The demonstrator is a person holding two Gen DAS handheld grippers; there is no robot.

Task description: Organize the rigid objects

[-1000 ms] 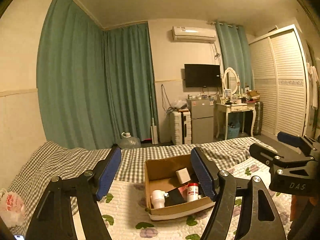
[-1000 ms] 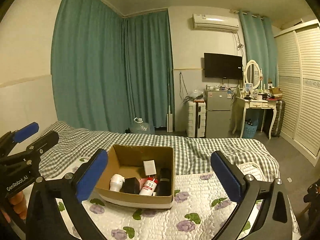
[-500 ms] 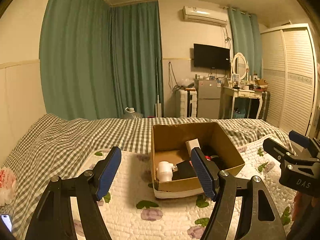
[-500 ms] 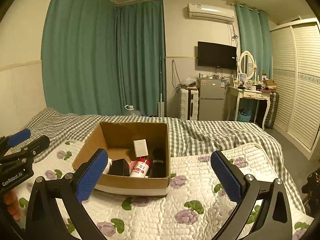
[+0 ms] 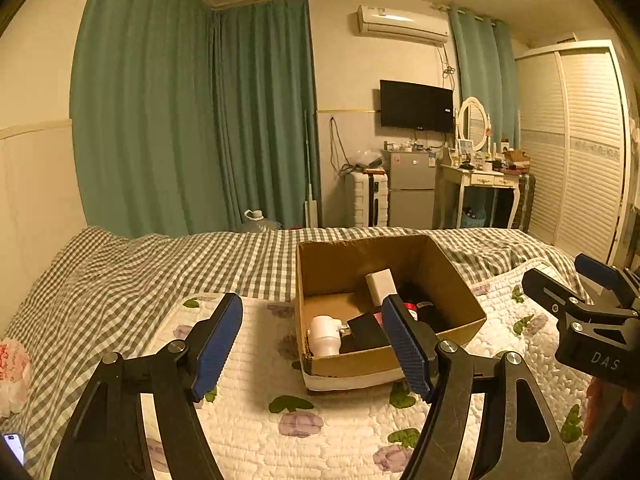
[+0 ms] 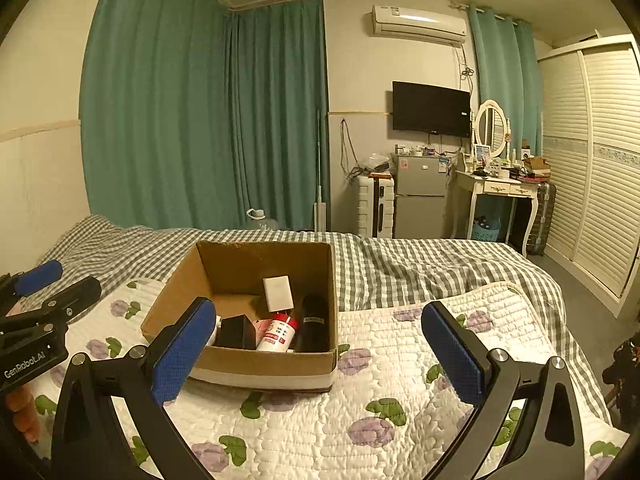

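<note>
An open cardboard box (image 5: pixel 460 280) (image 6: pixel 224 364) sits on the flowered quilt of the bed. Inside it lie a small white box (image 5: pixel 380 285) (image 6: pixel 277 292), a white bottle (image 5: pixel 325 334), a black box (image 5: pixel 366 330) (image 6: pixel 238 332), a red-capped white bottle (image 6: pixel 278 332) and a black cylinder (image 6: pixel 314 322). My left gripper (image 5: pixel 312 346) is open and empty, held above the quilt just in front of the box. My right gripper (image 6: pixel 320 356) is open and empty, in front of the box; it also shows at the right edge of the left wrist view (image 5: pixel 588 308).
The bed has a white flowered quilt (image 6: pixel 380 420) over a grey checked sheet (image 5: pixel 140 272). A plastic bag (image 5: pixel 12 376) lies at the bed's left edge. Green curtains, a small fridge (image 6: pixel 420 200), a dressing table (image 6: pixel 500 192) and a wardrobe (image 6: pixel 600 160) stand beyond.
Both grippers have tilted down and come closer to the box, which now looks larger and its contents show more fully. Both stay open and empty.
</note>
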